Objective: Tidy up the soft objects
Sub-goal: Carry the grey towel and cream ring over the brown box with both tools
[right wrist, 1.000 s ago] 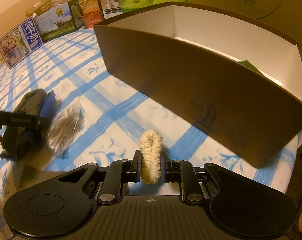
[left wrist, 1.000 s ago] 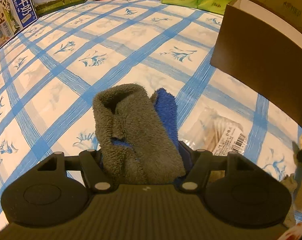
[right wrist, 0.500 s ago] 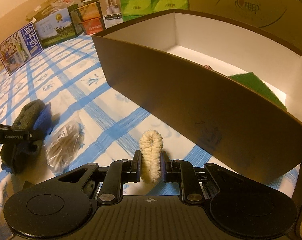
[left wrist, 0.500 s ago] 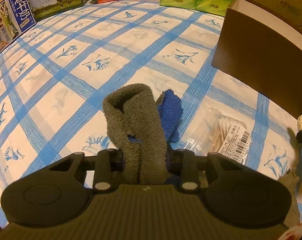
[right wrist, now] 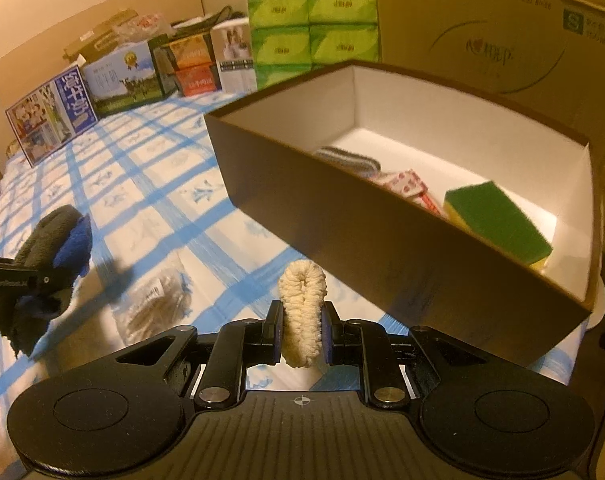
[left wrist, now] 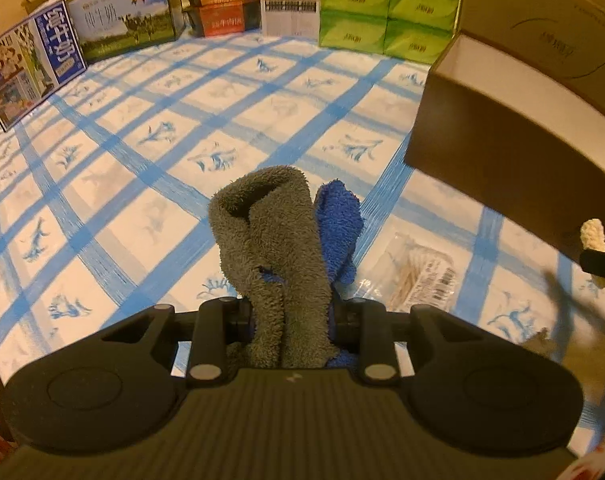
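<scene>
Ahead & right of the right gripper fingers sits the big dark-brown cardboard box w/ white inside, long axis running away to the right; right hand is nearer. Left gripper, well apart from it, is clamped on a grey-and-blue fluffy towel roll sticking fwd. Right fingers pinch a cream knitted scrunchie upright, below the rim.

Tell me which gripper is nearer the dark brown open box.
Right. The right gripper, shut on the cream scrunchie, is just before the dark brown open box; the left gripper, holding the grey-and-blue towel, is farther off.
</scene>
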`<state>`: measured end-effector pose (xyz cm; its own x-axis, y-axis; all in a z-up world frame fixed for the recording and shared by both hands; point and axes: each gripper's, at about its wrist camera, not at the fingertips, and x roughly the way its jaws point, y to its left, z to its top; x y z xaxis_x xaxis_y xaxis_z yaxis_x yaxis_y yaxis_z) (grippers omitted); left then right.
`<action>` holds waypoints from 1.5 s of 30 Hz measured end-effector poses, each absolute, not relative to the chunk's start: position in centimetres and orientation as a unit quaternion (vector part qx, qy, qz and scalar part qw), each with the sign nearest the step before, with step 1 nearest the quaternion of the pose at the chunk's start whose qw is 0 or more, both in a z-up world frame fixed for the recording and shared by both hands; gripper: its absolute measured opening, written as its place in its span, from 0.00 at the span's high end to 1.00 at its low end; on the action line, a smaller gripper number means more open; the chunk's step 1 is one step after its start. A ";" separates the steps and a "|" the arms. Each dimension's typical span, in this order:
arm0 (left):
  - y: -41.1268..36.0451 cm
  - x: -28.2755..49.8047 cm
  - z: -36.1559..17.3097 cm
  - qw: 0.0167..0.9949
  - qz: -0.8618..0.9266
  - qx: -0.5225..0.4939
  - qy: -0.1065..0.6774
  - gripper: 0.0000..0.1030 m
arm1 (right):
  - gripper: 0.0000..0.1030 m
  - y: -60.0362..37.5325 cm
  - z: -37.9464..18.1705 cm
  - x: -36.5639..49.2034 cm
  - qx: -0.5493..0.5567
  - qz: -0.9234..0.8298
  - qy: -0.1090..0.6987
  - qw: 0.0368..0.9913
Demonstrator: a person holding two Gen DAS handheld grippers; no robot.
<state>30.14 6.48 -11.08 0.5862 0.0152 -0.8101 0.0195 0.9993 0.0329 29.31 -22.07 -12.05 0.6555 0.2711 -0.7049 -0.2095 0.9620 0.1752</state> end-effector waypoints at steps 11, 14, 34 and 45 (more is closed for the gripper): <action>5.3 26.3 -6.3 0.907 -0.019 0.012 0.421 0.74 | 0.82 -22.9 -9.4 26.7 0.053 0.135 0.367 0.919; 4.5 25.5 -5.3 0.910 -0.030 0.014 0.414 0.74 | 0.82 -23.2 -8.9 26.0 0.056 0.137 0.362 0.920; -5.4 29.5 -0.2 0.918 -0.158 0.063 0.359 0.74 | 0.82 -27.1 -4.5 25.9 0.063 0.128 0.311 0.940; -11.6 37.4 0.0 0.907 -0.213 0.082 0.355 0.74 | 0.82 -31.1 -3.6 31.6 0.069 0.095 0.293 0.949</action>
<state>37.44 -11.63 0.05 0.6576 -0.3288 -0.6779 0.4448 0.8956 -0.0029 31.65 -31.10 -3.64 0.8106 0.2212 -0.5422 -0.1400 0.9723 0.1873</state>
